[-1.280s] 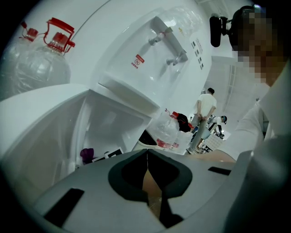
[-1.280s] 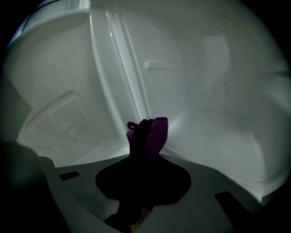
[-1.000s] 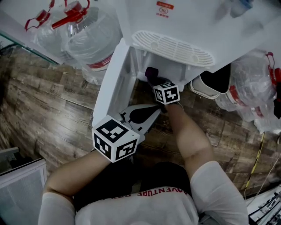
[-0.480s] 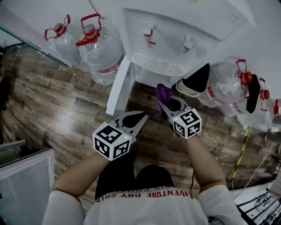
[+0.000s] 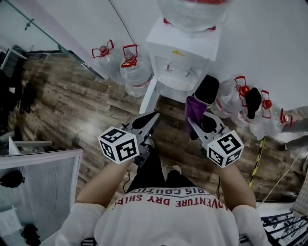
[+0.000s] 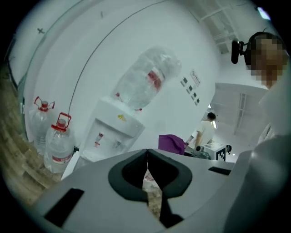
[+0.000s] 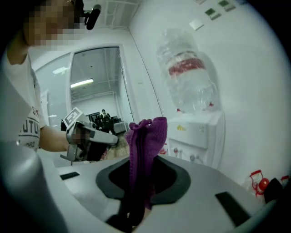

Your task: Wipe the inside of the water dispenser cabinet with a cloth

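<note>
Right gripper (image 5: 193,124), forearm extended toward white box-shaped water dispenser (image 5: 180,53), clamped crumpled purple cloth (image 5: 194,109); left gripper (image 5: 155,116) level alongside, jaws together, empty.

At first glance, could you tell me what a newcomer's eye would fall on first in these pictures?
The purple cloth stands out most, pinched upright in the right gripper in front of the white water dispenser, which carries an upturned bottle. Its cabinet door hangs open at the lower left, beside two red-handled water bottles on the wooden floor. The left gripper is shut on nothing.
</note>
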Demonstrator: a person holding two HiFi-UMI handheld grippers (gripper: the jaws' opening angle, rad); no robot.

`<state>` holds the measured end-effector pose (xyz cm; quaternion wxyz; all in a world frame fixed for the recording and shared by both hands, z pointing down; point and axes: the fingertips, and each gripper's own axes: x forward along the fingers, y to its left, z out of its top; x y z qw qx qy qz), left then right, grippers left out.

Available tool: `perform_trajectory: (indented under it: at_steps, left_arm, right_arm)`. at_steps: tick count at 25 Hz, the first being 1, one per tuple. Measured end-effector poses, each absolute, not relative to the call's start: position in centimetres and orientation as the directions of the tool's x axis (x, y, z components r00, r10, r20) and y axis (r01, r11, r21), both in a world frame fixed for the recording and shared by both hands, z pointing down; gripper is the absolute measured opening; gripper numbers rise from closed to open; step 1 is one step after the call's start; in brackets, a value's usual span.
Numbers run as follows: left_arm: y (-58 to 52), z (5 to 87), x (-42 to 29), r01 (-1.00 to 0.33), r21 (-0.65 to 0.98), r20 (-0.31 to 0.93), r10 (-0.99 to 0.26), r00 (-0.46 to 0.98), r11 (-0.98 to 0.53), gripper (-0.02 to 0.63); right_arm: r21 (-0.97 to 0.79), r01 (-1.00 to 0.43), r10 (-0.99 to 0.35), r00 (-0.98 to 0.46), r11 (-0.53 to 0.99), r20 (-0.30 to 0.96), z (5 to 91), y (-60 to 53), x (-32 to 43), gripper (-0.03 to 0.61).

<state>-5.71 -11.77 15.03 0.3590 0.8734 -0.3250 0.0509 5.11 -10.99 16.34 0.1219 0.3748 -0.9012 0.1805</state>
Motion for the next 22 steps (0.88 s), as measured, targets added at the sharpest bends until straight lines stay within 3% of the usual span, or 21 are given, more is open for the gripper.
perform_trajectory:
  at_steps: [8,14,22]
  left_arm:
    - [-5.3,0.8,-3.3,-0.583,0.525,0.234,-0.554,0.799,-0.619,0.028]
    - [-1.2,-6.7,-1.8,-0.532,0.450,0.112,-0.545,0.831,-0.718,0.028]
    - [3.7,-11.1,0.1,-0.532,0.254,0.088,-0.528,0.844,-0.808,0.028]
  right_arm:
    - [-0.157,-0.659,-0.630,-0.751,0.735,0.199,0.1,-3.2,7.3,0.087]
    - [-0.147,-0.656,-0.646,-0.755,0.741,0.113,-6.0,-0.2,9.0,0.089]
    - [-0.126,-0.626,-0.631,-0.776,0.770,-0.005,-10.9,4.3,9.4,0.089]
